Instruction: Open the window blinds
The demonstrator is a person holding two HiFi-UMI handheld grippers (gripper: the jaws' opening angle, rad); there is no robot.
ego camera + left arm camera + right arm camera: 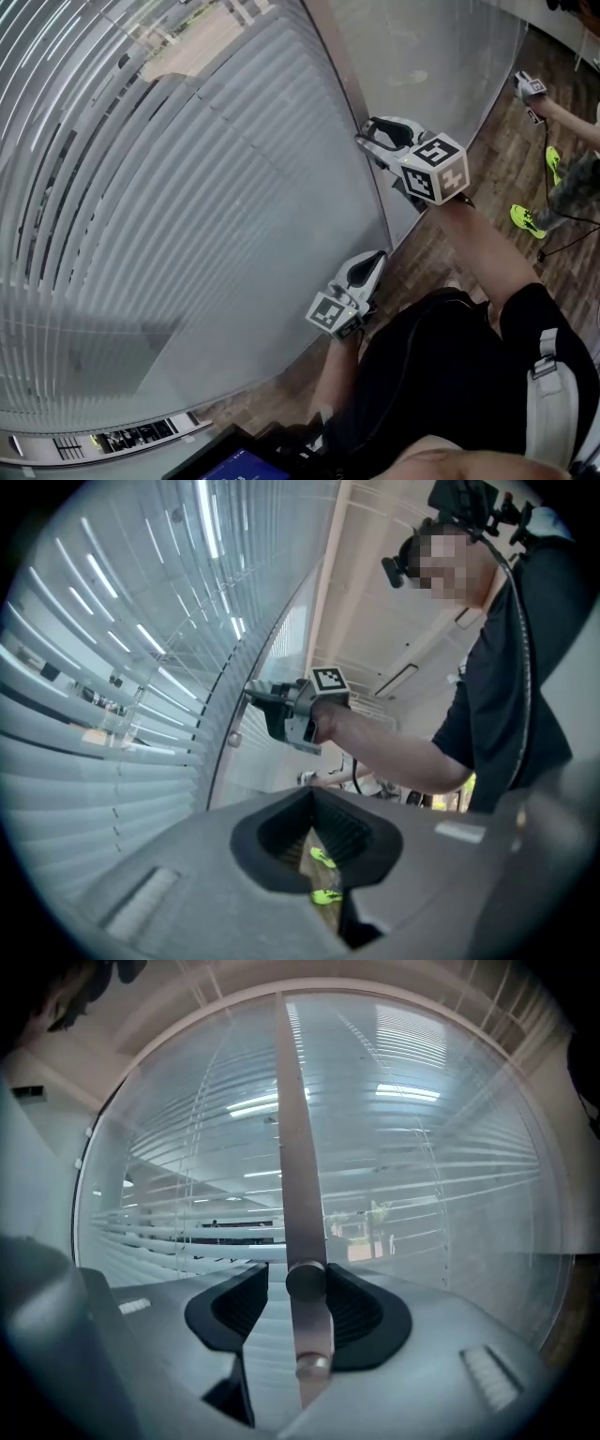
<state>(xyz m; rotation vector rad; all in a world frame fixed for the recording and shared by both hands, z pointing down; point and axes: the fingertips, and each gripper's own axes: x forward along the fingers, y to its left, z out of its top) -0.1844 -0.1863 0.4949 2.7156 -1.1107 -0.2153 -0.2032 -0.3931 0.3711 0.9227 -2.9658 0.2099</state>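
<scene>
— So, right gripper (373, 133) state?
— Jaws apart. Round knob (306, 1281) on the vertical frame strip (296, 1129) sits between them, gap at its 9 o'clock.
— Left?
— Left gripper (377, 256) open, nothing in it, at 7 o'clock of the right. Blinds (187, 216) lowered, filling head view from 8 to 12 o'clock.

Wood-plank floor (489, 176) at right; bystander's neon-yellow shoes (525, 219) standing on it; blue-lit screen (234, 466) at bottom edge.
</scene>
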